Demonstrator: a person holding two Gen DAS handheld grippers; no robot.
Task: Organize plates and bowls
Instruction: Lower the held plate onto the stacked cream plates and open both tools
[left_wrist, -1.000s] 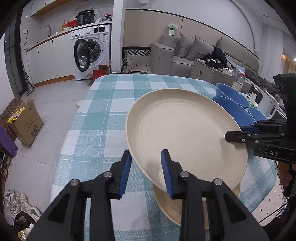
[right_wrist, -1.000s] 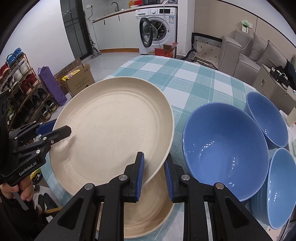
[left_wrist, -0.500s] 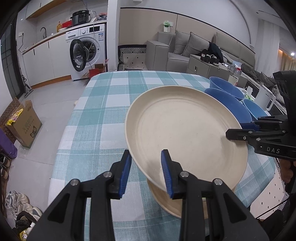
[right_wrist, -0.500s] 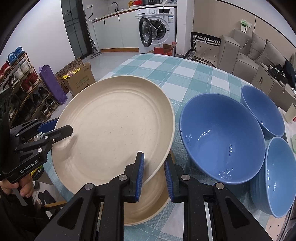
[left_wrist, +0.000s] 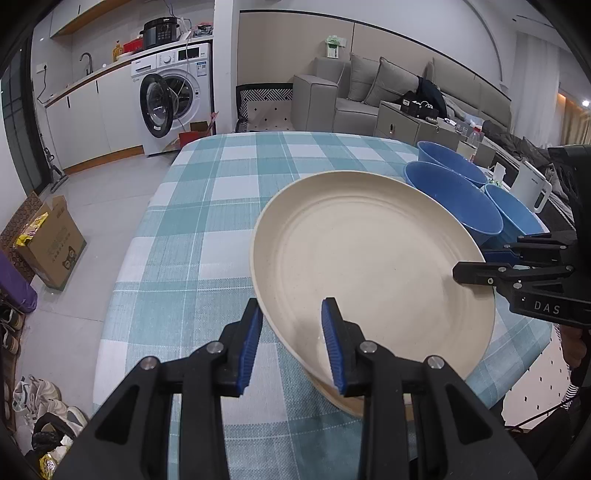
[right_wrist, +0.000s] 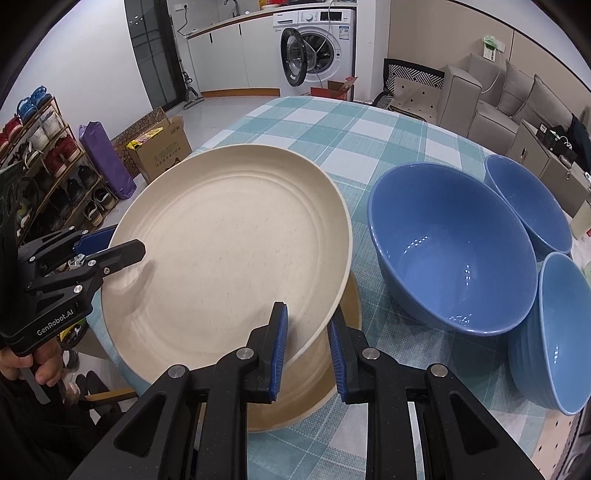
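Top plate (left_wrist: 369, 258) has sunk closer to lower plate (right_wrist: 314, 380) since earlier | left hand-held gripper (left_wrist: 291, 347) and right hand-held gripper (right_wrist: 306, 347) each pinch its rim | near bench (left_wrist: 207, 206) edge, beside three blue bowls (right_wrist: 450, 251)

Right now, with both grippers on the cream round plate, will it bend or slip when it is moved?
The cream round plate probably stays stiff: its rim shows no sag between the left gripper and right gripper. Its smooth rim could slip, since each gripper holds only the edge. It looks light, but that cannot be confirmed.
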